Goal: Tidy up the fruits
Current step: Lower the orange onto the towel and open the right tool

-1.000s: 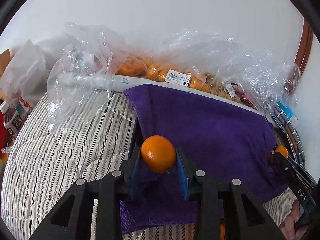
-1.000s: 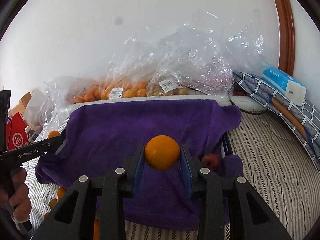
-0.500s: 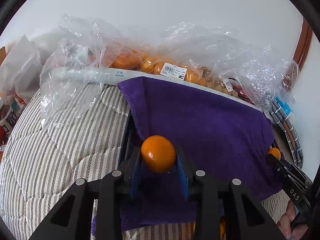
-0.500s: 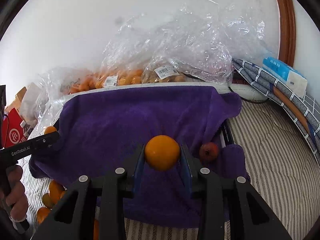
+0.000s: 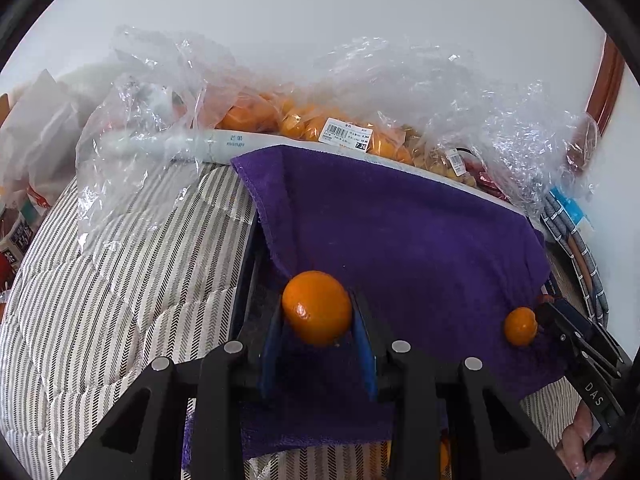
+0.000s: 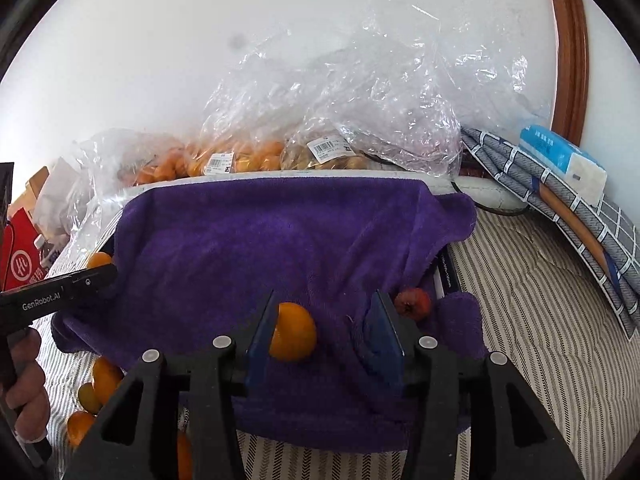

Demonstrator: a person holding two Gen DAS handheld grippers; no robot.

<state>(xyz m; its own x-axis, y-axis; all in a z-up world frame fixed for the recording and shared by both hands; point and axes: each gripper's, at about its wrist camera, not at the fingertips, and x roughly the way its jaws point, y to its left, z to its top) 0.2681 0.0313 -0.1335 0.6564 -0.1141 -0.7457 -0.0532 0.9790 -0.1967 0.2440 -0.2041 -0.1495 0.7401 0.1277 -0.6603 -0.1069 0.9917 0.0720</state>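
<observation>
Tangerine (image 5: 317, 307) in left hand-held gripper (image 5: 318, 336)

Left tool (image 5: 318, 320) clamps orange (image 5: 317, 307) over purple towel (image 5: 400, 240); bagged fruit (image 5: 304, 124) behind.

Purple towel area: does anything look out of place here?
A small red fruit sits alone at the purple towel's right edge, the only non-orange fruit there. Loose oranges lie off the towel on the striped bedding, lower left.
</observation>
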